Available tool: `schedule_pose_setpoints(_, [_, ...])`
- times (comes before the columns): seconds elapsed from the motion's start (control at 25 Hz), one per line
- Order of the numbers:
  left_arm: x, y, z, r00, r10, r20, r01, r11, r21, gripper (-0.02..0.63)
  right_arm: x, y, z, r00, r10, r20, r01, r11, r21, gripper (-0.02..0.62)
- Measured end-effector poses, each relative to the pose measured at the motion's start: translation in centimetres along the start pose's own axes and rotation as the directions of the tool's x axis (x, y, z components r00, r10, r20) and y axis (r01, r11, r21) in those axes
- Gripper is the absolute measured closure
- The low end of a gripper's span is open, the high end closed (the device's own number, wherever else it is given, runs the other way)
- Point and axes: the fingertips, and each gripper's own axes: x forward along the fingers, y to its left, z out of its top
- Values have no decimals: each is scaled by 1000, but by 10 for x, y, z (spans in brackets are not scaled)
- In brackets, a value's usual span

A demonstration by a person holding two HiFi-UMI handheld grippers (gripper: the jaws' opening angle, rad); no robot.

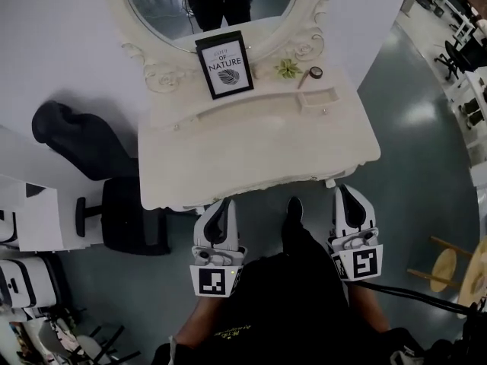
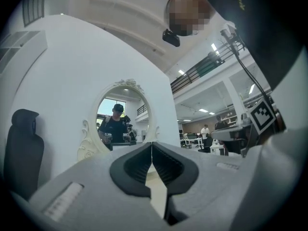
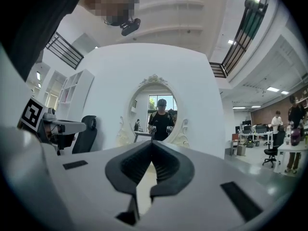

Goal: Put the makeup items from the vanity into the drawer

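A white vanity [image 1: 259,154] with an oval mirror [image 1: 213,6] stands in front of me. At its back right, on the shelf, lie a small round brown makeup item [image 1: 315,72] and a thin stick-like item [image 1: 303,80], next to a green plant ornament [image 1: 288,68]. My left gripper [image 1: 222,204] [image 2: 152,146] and right gripper [image 1: 344,191] [image 3: 152,143] hover just short of the vanity's front edge, pointing at it. Both are shut with nothing between the jaws. No drawer stands open.
A framed print [image 1: 225,64] leans against the mirror. A black office chair [image 1: 114,196] and a white desk [image 1: 34,219] stand to the left. A wooden stool [image 1: 444,268] is at the right. The person's shoe [image 1: 294,210] shows between the grippers.
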Motion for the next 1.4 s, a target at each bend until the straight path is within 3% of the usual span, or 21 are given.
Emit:
schedule_pose_setpoints(0.24, [99, 1, 2, 997, 67, -30, -66, 997, 34, 584, 86, -82, 13, 997, 78, 21, -79, 997, 4, 594])
schedule_pose_setpoints(0.44, [146, 2, -2, 992, 111, -56, -107, 992, 67, 584, 138, -121, 9, 993, 119, 20, -119, 993, 9, 594])
schedule_pose_setpoints(0.72, [191, 22, -7, 993, 111, -41, -108, 991, 76, 584, 182, -146, 8, 993, 117, 35, -118, 992, 37, 594])
schedule_pose_setpoints(0.92, [212, 35, -6, 991, 128, -28, -126, 990, 69, 584, 207, -166, 11, 993, 115, 34, -115, 993, -3, 594])
schedule_pose_setpoints(1.4, [224, 48, -10, 993, 113, -29, -111, 992, 64, 584, 226, -161, 15, 993, 106, 42, -105, 994, -12, 594])
